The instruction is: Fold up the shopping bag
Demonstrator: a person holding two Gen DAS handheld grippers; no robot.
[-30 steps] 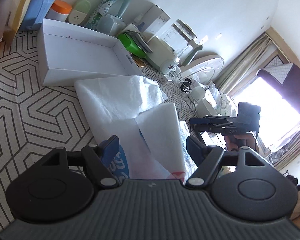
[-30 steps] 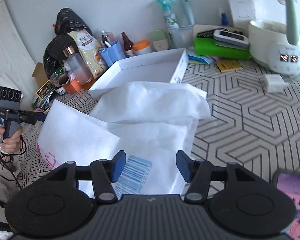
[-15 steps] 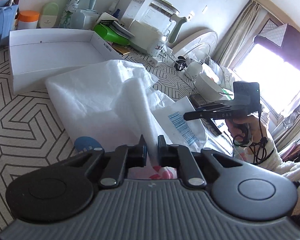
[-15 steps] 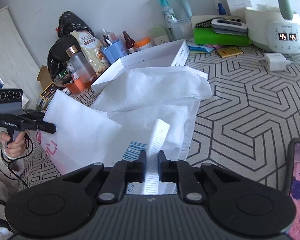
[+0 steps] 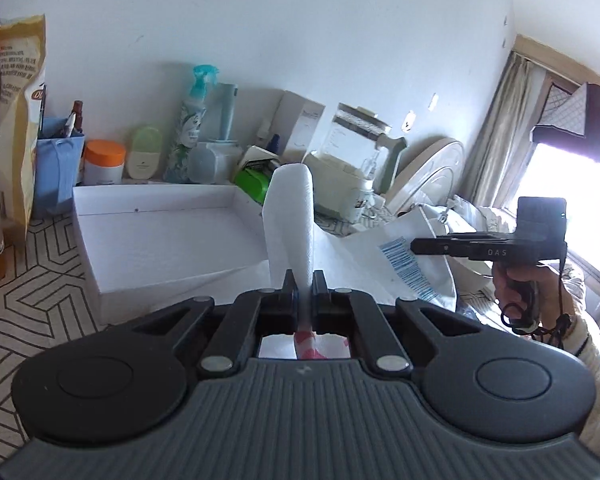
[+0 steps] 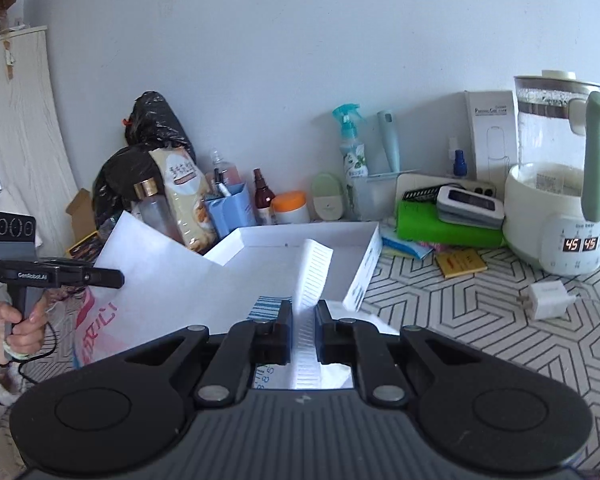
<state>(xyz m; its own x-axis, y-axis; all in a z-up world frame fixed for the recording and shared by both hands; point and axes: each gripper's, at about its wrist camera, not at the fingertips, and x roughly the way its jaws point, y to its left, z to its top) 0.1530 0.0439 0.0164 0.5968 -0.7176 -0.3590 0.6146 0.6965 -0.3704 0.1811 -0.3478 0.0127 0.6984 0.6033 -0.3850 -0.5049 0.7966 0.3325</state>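
The white shopping bag (image 5: 290, 216) is lifted off the patterned table, and a stiff fold of it stands up between the fingers of my left gripper (image 5: 304, 280), which is shut on it. Red print on the bag shows behind the jaws. My right gripper (image 6: 304, 308) is shut on another edge of the bag (image 6: 314, 272), a strip with printed lines. The bag's sheet (image 6: 160, 276) stretches between the two grippers. In the left wrist view the right gripper (image 5: 416, 246) pinches the corner with the blue barcode. In the right wrist view the left gripper (image 6: 118, 278) holds the far left edge.
A shallow white box (image 5: 160, 240) lies just behind the bag. Along the wall stand a spray bottle (image 6: 350, 148), jars, a blue caddy (image 6: 230, 208), a green box (image 6: 440, 226) and a kettle (image 6: 556, 200). A white charger (image 6: 548, 300) lies on the patterned tablecloth (image 6: 480, 320).
Both grippers went from open over the flat bag to shut on its edges. Both then rose and tipped upward, lifting the bag off the table.
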